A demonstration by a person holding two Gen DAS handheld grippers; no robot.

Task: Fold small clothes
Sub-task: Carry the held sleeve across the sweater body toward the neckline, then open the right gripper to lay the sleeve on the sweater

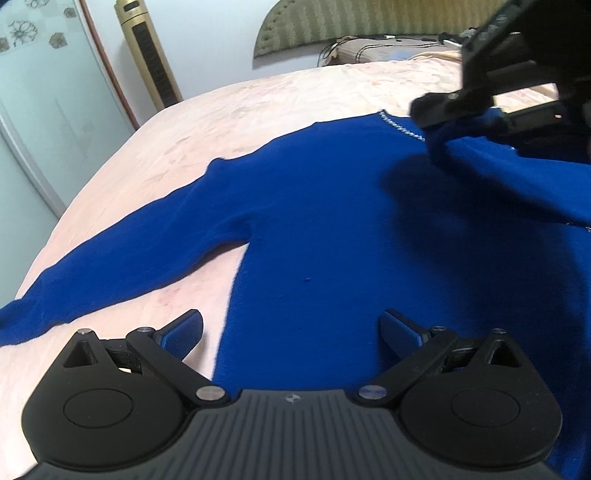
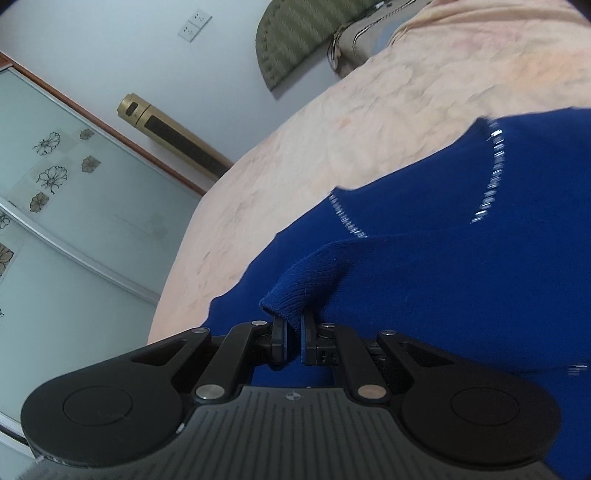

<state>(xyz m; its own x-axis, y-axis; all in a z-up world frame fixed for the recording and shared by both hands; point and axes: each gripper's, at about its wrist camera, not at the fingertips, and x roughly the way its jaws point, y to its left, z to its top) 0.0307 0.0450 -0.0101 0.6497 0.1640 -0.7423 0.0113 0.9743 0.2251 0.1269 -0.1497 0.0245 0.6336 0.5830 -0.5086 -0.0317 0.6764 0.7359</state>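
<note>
A royal-blue knit sweater (image 1: pixel 325 206) lies flat on the pink bedspread (image 1: pixel 258 99), its left sleeve (image 1: pixel 110 266) stretched out to the lower left. My left gripper (image 1: pixel 291 328) is open and empty, hovering over the sweater's lower left hem. My right gripper (image 2: pixel 293 332) is shut on the cuff of the right sleeve (image 2: pixel 295 291) and holds it lifted over the sweater's chest. It also shows in the left wrist view (image 1: pixel 443 107) at the upper right, near the beaded neckline (image 1: pixel 402 127).
The bed edge runs along the left. A gold tower fan (image 1: pixel 147 51) and a glass wardrobe door (image 1: pixel 40 110) stand beyond it. A green headboard (image 1: pixel 332 22) and a pillow with cables (image 1: pixel 369 48) are at the far end.
</note>
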